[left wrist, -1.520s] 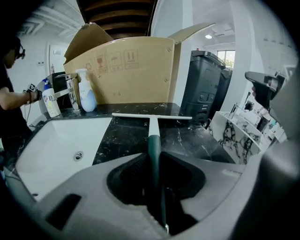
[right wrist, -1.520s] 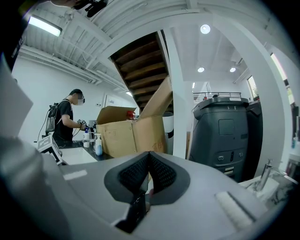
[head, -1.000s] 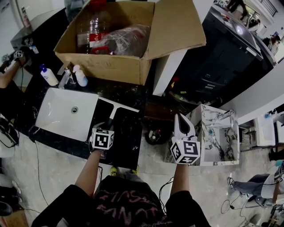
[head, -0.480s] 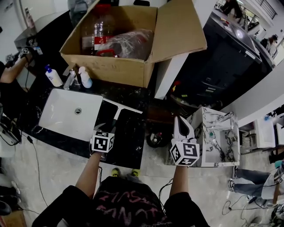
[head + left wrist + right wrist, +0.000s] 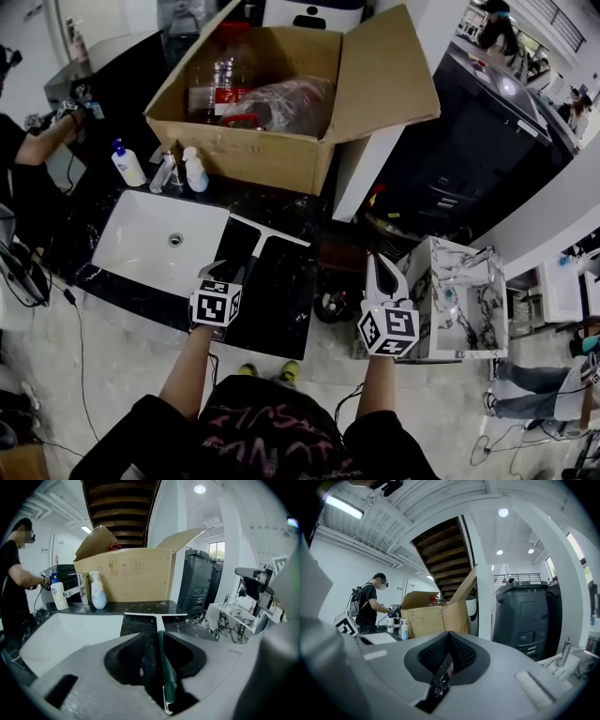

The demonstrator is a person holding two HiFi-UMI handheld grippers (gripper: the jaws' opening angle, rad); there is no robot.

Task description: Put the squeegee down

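Note:
The squeegee [image 5: 272, 232] lies flat on the black counter [image 5: 281, 291], white blade away from me and green handle [image 5: 165, 663] pointing back at me. My left gripper [image 5: 228, 272] hangs just over the handle's near end. Its jaws are closing with the handle between them. The handle runs along the right jaw, and a gap shows on the left side, so the pads [image 5: 133, 648] do not press it. My right gripper [image 5: 382, 272] is held level to the right of the counter, shut with nothing in it [image 5: 449, 635].
A white sink [image 5: 141, 246] is set into the counter at left, with a faucet [image 5: 167, 169] and pump bottles [image 5: 128, 164] behind it. An open cardboard box [image 5: 253, 155] stands at the back. A marbled stand [image 5: 459, 295] is at right. A person [image 5: 28, 150] works at far left.
My left gripper has risen a little over the squeegee handle. The squeegee still lies on the counter. The right gripper has drifted slightly sideways.

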